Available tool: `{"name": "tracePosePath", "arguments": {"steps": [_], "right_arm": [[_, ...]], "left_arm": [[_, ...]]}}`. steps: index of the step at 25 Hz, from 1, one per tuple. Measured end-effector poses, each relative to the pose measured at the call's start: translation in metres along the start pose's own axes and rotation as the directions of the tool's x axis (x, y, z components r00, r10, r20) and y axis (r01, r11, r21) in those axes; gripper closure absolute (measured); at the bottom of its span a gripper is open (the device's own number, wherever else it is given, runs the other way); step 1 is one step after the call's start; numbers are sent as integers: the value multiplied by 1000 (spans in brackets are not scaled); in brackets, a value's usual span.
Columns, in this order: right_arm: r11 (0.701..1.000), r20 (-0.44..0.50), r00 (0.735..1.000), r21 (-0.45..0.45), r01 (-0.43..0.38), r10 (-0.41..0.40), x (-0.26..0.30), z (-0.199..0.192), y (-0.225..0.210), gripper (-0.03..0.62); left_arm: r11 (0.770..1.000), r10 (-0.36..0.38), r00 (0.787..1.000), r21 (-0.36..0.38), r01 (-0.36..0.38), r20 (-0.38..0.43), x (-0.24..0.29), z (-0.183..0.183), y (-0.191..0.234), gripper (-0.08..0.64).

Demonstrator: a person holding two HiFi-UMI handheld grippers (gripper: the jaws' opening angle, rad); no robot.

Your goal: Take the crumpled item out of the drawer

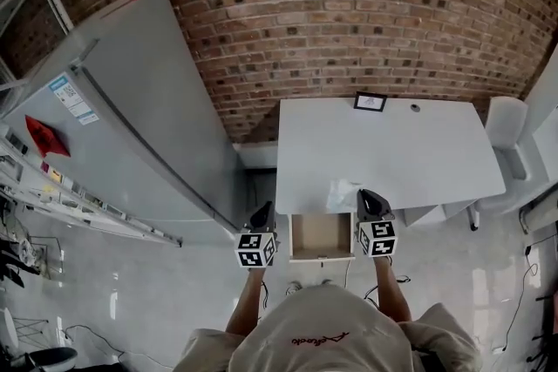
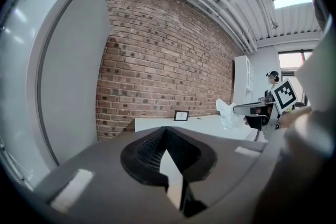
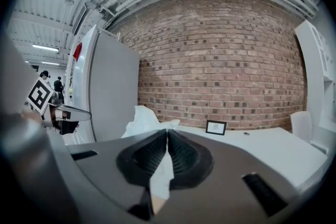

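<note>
A white crumpled item [image 3: 140, 120] is pinched in my right gripper [image 3: 167, 132], which is shut on it. Part of it sticks out ahead of the jaws, to the left. In the head view the right gripper [image 1: 367, 196] holds the item [image 1: 343, 190] over the front edge of the white table [image 1: 384, 148]. The open drawer [image 1: 321, 237] just below looks empty. My left gripper [image 1: 263, 212] hovers left of the drawer. In its own view the left gripper [image 2: 166, 131] has its jaws together with nothing held, and the crumpled item [image 2: 227, 113] shows to the right.
A tall grey cabinet [image 1: 131, 126] lies left of the table. A brick wall [image 1: 349, 22] runs behind. A small framed card [image 1: 370, 102] stands at the table's back edge. A white chair [image 1: 507, 135] is at the right.
</note>
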State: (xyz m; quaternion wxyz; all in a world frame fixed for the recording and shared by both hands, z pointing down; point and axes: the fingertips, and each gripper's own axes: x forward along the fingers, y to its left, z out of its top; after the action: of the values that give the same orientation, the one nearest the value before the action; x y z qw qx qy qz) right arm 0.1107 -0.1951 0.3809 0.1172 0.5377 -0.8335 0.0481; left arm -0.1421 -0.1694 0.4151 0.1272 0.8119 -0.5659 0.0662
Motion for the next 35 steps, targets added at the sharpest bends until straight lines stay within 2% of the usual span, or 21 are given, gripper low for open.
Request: {"name": "tracePosePath", "arguments": {"steps": [13, 35], "right_arm": [[1000, 64, 998, 3, 6, -6, -7, 26, 5, 575], [1000, 56, 998, -20, -22, 23, 3, 34, 18, 577]], "left_arm": [[1000, 8, 998, 25, -10, 69, -7, 35, 4, 551], [999, 0, 998, 37, -3, 61, 0, 41, 5, 551]]}}
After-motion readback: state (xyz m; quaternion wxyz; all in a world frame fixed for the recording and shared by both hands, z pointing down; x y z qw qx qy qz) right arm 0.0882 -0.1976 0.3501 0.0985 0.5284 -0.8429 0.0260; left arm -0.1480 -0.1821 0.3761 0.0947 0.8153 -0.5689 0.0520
